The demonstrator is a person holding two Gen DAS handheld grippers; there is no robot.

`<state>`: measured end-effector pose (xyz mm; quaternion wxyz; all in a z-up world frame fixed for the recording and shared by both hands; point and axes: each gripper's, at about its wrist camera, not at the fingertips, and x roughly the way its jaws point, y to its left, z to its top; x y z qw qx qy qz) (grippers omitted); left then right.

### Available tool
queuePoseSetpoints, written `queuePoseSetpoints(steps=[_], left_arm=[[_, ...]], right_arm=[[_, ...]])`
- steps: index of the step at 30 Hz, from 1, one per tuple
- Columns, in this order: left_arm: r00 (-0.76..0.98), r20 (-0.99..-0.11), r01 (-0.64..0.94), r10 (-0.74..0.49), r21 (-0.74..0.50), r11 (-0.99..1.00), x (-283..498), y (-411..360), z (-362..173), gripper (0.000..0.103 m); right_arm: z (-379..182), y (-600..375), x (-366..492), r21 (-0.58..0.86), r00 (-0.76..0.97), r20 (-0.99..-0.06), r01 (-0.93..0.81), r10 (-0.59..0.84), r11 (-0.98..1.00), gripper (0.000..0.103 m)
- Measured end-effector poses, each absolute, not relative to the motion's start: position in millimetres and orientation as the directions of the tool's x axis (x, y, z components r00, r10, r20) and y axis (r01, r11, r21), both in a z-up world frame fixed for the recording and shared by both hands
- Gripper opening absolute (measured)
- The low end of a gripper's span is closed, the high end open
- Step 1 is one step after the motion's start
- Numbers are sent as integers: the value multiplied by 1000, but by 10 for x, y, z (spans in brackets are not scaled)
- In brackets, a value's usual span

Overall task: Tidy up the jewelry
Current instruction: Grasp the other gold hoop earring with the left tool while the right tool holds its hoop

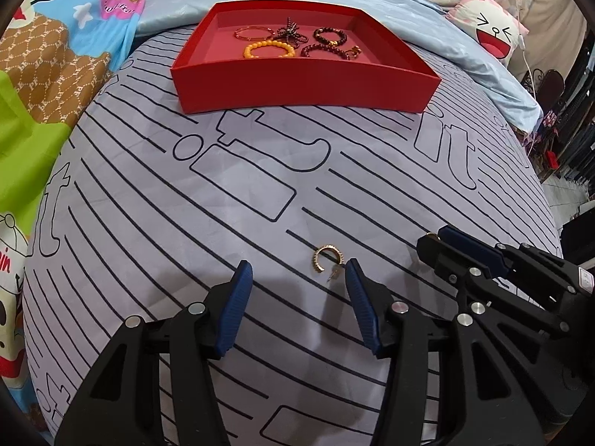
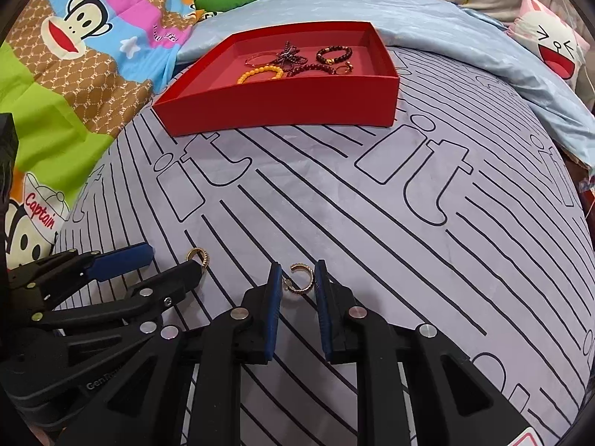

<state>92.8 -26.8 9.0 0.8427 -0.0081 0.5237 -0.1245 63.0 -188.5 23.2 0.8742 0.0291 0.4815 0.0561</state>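
Two gold ear cuffs lie on the striped bedsheet [image 2: 372, 223], well short of the red tray [image 2: 282, 111] that already holds bead bracelets. Right gripper [image 2: 296, 278] straddles one ear cuff [image 2: 299, 278]; its fingers are narrow and close either side, but whether the pads are pressing yet I cannot tell. Left gripper [image 1: 297, 275] stands about half open over the sheet, with the other ear cuff [image 1: 328, 260] lying just beside its right finger [image 1: 359, 293], off-centre. Best practice here, I judge: shift the left gripper sideways until the cuff sits midway, press low into the soft sheet, close slowly. Thin, springy metal could flick out or snag fabric, so lift gently before carrying to the tray.
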Motion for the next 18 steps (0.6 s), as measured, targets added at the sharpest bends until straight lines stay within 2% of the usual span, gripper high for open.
queuePoseSetpoints(steps=[6, 8, 12, 14, 18], left_arm=[[431, -876, 238, -217, -122, 964, 926, -395, 81, 39], [435, -874, 245, -216, -116, 963, 927, -421, 82, 30], [434, -873, 250, -222, -120, 961, 941, -427, 83, 26], [433, -873, 250, -223, -122, 961, 941, -420, 84, 18], [429, -874, 249, -229, -130, 960, 942, -406, 85, 17]], right_arm=[[235, -1948, 621, 114, 532, -837, -55, 125, 992, 17], [233, -1964, 621, 117, 532, -837, -49, 125, 992, 17], [235, -1973, 614, 121, 533, -837, -46, 126, 992, 17], [233, -1974, 611, 123, 533, -836, -45, 128, 991, 17], [242, -1965, 614, 125, 534, -836, -47, 131, 991, 17]])
